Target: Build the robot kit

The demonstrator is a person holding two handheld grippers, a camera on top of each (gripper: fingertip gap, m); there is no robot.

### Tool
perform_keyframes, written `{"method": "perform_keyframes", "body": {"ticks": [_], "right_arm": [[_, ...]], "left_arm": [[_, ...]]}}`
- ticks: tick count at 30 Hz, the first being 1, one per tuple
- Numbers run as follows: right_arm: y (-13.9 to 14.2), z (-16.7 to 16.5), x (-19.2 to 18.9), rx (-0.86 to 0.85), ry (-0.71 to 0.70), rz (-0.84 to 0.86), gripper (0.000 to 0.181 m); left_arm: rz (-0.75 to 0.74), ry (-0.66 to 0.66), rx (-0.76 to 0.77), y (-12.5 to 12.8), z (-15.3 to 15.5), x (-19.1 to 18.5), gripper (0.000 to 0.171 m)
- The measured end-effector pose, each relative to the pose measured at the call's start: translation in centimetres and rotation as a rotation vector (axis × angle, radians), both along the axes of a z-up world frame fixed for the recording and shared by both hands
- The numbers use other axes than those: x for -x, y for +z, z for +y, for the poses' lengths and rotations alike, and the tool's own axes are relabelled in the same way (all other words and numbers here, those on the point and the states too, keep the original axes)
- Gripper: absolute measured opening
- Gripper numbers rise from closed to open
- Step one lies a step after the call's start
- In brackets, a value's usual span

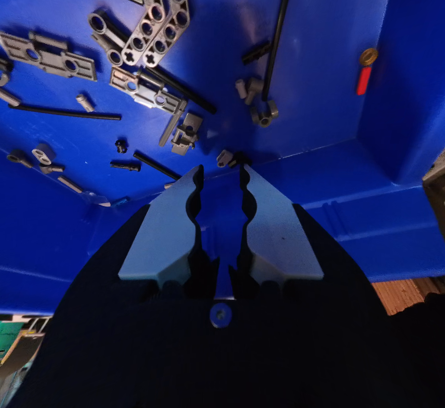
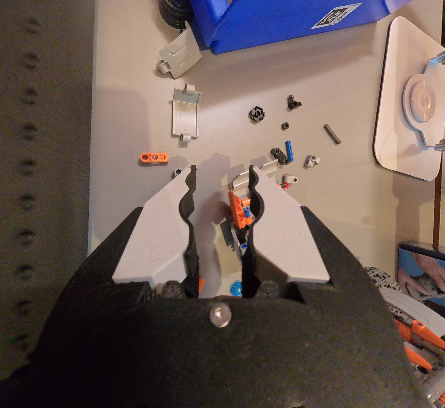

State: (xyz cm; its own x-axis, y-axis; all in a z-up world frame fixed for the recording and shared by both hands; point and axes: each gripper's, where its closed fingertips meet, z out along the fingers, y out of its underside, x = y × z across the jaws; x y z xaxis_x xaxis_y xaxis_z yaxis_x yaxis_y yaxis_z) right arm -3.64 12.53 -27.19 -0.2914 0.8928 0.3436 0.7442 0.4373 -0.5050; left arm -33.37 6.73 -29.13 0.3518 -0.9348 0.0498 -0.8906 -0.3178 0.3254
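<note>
My left gripper [image 1: 221, 167] is open and empty inside a blue bin [image 1: 313, 179], its tips just short of a small grey connector [image 1: 224, 157] by the bin's near wall. Grey beams [image 1: 156, 13], grey plates [image 1: 48, 55] and black axles [image 1: 279, 28] lie scattered on the bin floor. My right gripper [image 2: 222, 170] is open above a pale table [image 2: 337, 203]. A small orange and grey assembly [image 2: 239, 208] lies below, between the fingers and close to the right finger; nothing is gripped.
In the bin, a red pin [image 1: 363, 81] and a gold round piece [image 1: 368, 55] sit by the right wall. On the table lie grey curved panels [image 2: 185, 114], an orange connector [image 2: 154, 157], small black and blue parts [image 2: 290, 151], a black tyre [image 2: 174, 1], the blue bin [image 2: 289, 11] and a white board [image 2: 404, 107]. The gap from one gripper's tips to the other's is roughly 30 cm.
</note>
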Motion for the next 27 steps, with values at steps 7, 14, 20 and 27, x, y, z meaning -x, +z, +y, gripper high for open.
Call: {"method": "perform_keyframes", "body": {"ticks": [7,14,20,27], "right_arm": [[0.2,0.0,0.0,-0.003,0.0,0.005,0.041],[0.2,-0.1,-0.1,-0.004,0.003,0.008,0.042],[0.2,-0.1,-0.2,-0.002,0.002,0.011,0.042],[0.2,-0.2,-0.2,-0.002,0.003,0.01,0.042]], "left_arm": [[0.001,-0.007,0.077,-0.7,-0.7,-0.2,0.012],[-0.022,-0.004,0.079,-0.6,-0.7,-0.3,0.006],[-0.078,-0.003,0.042,0.0,-0.2,-1.0,0.0],[-0.143,0.001,-0.011,1.7,0.3,-1.8,0.0]]}}
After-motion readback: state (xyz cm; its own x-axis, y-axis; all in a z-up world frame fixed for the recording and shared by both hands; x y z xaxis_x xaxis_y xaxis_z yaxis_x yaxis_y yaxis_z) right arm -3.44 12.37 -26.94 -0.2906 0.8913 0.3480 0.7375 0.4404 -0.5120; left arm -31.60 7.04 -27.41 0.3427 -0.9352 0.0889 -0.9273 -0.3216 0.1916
